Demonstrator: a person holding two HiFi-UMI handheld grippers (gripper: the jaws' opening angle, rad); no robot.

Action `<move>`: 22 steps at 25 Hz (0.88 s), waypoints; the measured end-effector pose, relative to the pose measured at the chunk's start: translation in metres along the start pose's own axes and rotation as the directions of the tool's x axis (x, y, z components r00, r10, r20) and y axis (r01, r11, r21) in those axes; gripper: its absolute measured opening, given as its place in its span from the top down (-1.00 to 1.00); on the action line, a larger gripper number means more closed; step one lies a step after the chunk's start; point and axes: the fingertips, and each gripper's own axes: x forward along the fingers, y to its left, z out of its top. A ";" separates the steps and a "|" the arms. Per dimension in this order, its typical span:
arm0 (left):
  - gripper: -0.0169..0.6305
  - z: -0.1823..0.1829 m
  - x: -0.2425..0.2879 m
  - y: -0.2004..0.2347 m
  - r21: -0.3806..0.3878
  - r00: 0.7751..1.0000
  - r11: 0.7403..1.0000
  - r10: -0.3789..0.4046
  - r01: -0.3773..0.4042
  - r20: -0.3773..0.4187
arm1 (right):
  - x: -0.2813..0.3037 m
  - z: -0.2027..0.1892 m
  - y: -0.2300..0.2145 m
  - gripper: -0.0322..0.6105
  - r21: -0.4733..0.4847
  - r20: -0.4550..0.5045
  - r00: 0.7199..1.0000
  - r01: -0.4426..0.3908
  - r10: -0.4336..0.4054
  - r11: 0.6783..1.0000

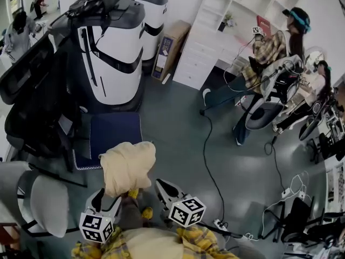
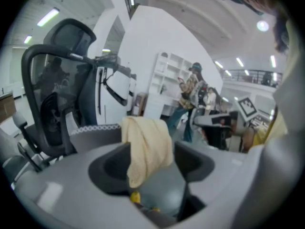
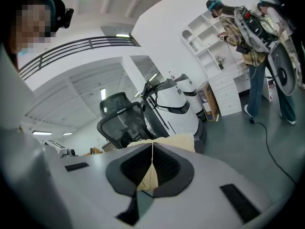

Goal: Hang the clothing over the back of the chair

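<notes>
Head view showed the cream clothing (image 1: 128, 168) bunched and held clear of the floor at lower centre, between both grippers. We found the left gripper (image 2: 148, 149) with its jaws part-way closed around a thick wad of the fabric. The right gripper (image 3: 151, 163) had its jaws almost together on a thin fold. The black chair (image 1: 29, 112) stood apart at upper left, its back bare. We judged two risks: the thin right-hand pinch could slip during the carry, and a bunched garment could land lopsided and slide off the backrest.
</notes>
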 end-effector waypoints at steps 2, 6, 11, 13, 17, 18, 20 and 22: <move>0.09 0.010 0.002 0.000 -0.006 0.999 1.000 -0.005 0.006 0.031 | 0.001 -0.001 0.000 0.85 0.002 0.000 1.000 -0.001 0.001 1.000; 0.17 0.034 0.008 -0.006 -0.011 0.994 0.999 -0.041 0.043 0.099 | 0.003 0.001 0.003 0.85 -0.004 0.002 1.000 -0.004 0.004 1.000; 0.39 0.056 0.012 -0.014 0.025 0.985 0.996 -0.090 0.087 0.149 | 0.003 0.004 0.004 0.85 -0.008 0.010 1.000 0.004 -0.004 1.000; 0.48 0.063 0.013 -0.015 0.034 0.981 0.995 -0.100 0.096 0.164 | 0.003 0.005 0.004 0.85 -0.008 0.012 1.000 0.010 -0.010 1.000; 0.58 0.075 0.017 -0.019 0.049 0.975 0.992 -0.125 0.118 0.184 | 0.004 0.007 0.005 0.85 -0.016 0.016 1.000 0.016 -0.015 1.000; 0.60 0.078 0.018 -0.020 0.054 0.974 0.991 -0.129 0.121 0.188 | 0.005 0.008 0.005 0.85 -0.019 0.017 1.000 0.016 -0.016 1.000; 0.63 0.082 0.020 -0.022 0.061 0.971 0.990 -0.133 0.124 0.198 | 0.005 0.009 0.006 0.85 -0.023 0.020 1.000 0.016 -0.016 1.000; 0.67 0.086 0.021 -0.024 0.064 0.969 0.990 -0.133 0.123 0.206 | 0.005 0.011 0.005 0.85 -0.027 0.021 1.000 0.019 -0.019 0.999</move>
